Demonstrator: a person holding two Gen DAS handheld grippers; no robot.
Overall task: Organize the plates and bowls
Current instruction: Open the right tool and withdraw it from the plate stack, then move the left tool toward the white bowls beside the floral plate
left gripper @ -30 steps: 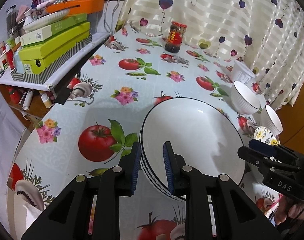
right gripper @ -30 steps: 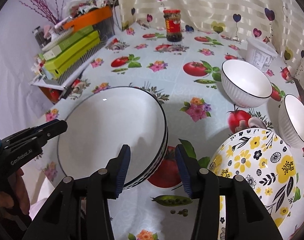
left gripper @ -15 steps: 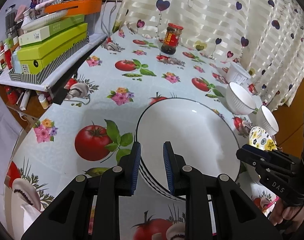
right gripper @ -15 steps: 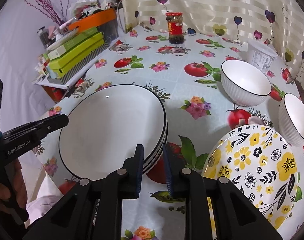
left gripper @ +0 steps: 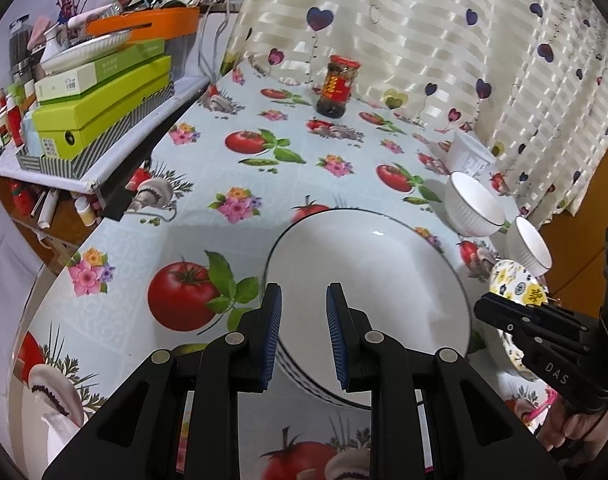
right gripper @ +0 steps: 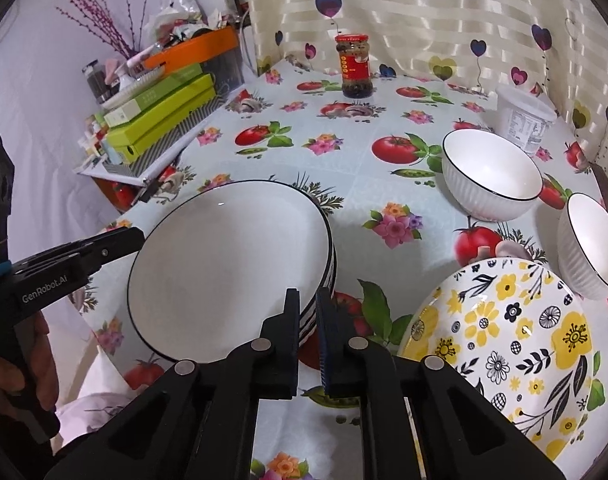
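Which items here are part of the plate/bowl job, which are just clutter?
Job: white plate stack, yellow floral plate, larger white bowl, smaller white bowl.

Clutter: sauce jar, white plastic tub, green boxes, orange tray.

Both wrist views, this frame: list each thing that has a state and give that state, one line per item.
Left gripper: clamped on the plate stack's rim.
Right gripper: jaws just closed on the stack's opposite rim.
White plate stack: gripped on both sides.
Yellow floral plate: on the table, untouched.
Two white bowls: upright, empty.
Sauce jar: upright, lid on.
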